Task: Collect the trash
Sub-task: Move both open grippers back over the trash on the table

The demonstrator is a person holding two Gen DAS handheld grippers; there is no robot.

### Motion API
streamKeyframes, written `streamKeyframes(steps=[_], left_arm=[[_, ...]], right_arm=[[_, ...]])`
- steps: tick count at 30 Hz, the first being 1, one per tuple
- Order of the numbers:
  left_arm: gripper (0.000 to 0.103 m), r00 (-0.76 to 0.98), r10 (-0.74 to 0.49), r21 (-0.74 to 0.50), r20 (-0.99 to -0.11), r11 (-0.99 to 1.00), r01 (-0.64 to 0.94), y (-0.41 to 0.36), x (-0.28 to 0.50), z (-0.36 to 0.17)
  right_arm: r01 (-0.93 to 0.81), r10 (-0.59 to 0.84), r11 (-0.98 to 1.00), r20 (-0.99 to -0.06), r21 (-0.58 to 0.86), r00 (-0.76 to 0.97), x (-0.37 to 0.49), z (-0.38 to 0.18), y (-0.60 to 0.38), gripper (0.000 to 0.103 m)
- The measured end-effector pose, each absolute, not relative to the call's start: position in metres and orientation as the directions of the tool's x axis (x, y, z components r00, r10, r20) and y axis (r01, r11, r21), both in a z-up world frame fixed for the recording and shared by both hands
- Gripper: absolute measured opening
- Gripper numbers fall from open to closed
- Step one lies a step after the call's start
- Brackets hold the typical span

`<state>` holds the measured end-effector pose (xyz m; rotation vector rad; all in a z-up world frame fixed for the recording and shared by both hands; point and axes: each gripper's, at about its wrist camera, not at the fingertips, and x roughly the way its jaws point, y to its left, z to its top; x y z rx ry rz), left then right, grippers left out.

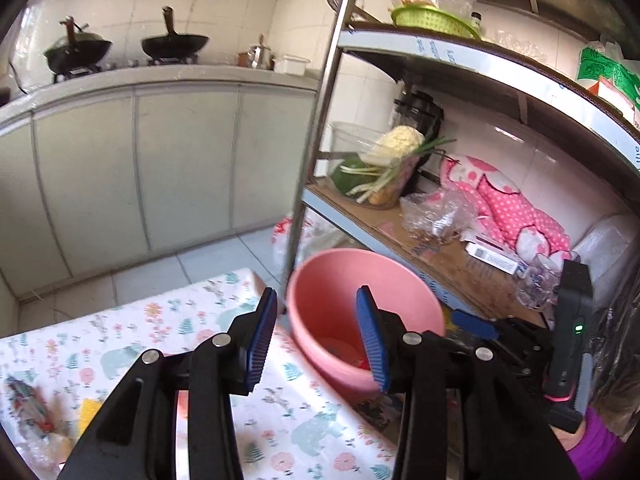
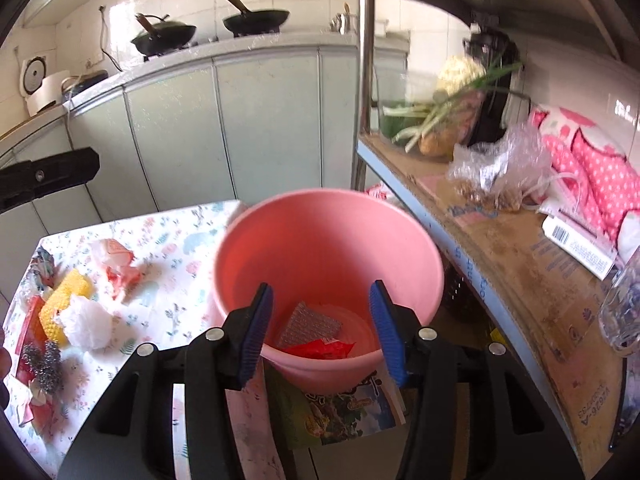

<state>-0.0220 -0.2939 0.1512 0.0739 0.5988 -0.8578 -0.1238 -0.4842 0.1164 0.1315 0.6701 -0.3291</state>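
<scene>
A pink bucket [image 2: 328,240] stands just off the corner of the floral-cloth table [image 2: 176,280]. A red wrapper [image 2: 320,349] and a silver packet [image 2: 310,322] lie at its bottom. My right gripper [image 2: 322,336] hangs open over the bucket's near rim, with nothing between its blue pads. My left gripper [image 1: 316,340] is also open and empty, above the table edge beside the bucket [image 1: 332,280]. On the table lie a yellow sponge [image 2: 66,300], a white tissue wad [image 2: 86,322], a crumpled red-and-white wrapper [image 2: 116,264], steel wool [image 2: 44,364] and a red packet [image 2: 30,328].
A metal shelf [image 2: 500,264] lined with cardboard runs along the right, holding vegetables [image 2: 448,112], a plastic bag [image 2: 496,168], pink dotted cloth [image 2: 592,168] and a glass [image 2: 624,312]. Its upright post [image 1: 316,136] stands close behind the bucket. Cabinets and a counter with woks [image 1: 172,46] lie beyond.
</scene>
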Motion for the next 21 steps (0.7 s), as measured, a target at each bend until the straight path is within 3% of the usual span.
streamKeyframes(steps=[10,21], left_arm=[[0.044,0.675,-0.568,-0.059,-0.470,0.784,0.618,-0.214,-0.041,0.168],[0.044,0.770,-0.442,-0.082,-0.460,0.885,0.459,-0.098,-0.048,0.161]], right_arm=[[0.251,-0.170,0.966,-0.580,0.062,0.797,-0.132,0.132,-0.442,0.051],[0.175,-0.110,0.983,-0.563,0.062,0.819,-0.130,0.132,-0.389,0.051]])
